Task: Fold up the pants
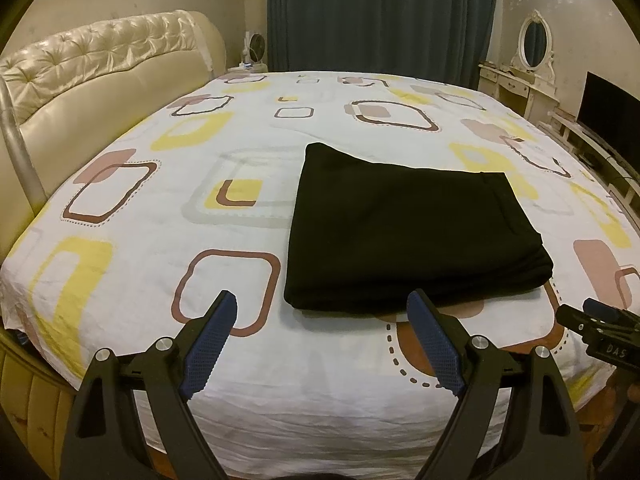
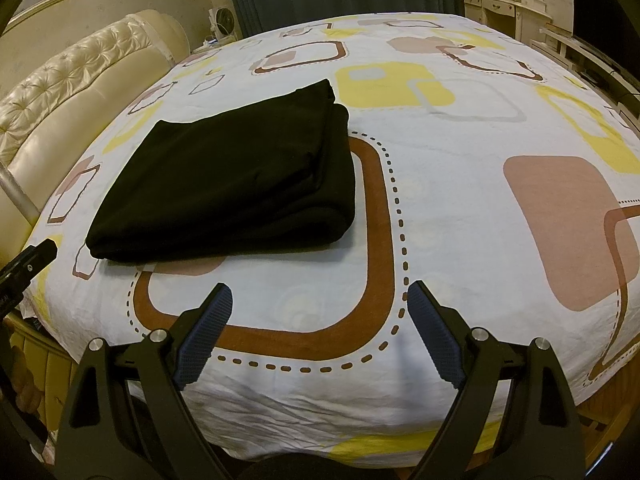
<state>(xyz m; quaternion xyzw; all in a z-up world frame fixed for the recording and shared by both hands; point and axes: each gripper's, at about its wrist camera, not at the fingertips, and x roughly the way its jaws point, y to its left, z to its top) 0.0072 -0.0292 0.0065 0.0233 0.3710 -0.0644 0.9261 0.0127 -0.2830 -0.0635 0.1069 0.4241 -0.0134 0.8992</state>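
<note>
In the left wrist view, the left tool (image 1: 322, 304) fills the lower part of the frame with its two blue-padded fingers (image 1: 210, 346) spread wide apart and nothing between them. It hovers over the near edge of the bed (image 1: 120, 208), which carries a white sheet printed with yellow, pink and brown rounded squares. The black pants (image 1: 412, 228) lie folded into a compact rectangle at the centre right of the frame, just beyond the tool's right finger. The right tool (image 1: 600, 330) shows at the right edge, apart from the pants. A cream tufted headboard (image 1: 100, 60) sits at upper left.

In the right wrist view, the right tool (image 2: 320, 300) is at the bottom centre, its fingers likewise wide apart and holding nothing, above a brown rounded square on the sheet. The folded pants (image 2: 232, 184) rest at centre left, well clear of both fingers. The left tool (image 2: 28, 264) enters at the left edge.
</note>
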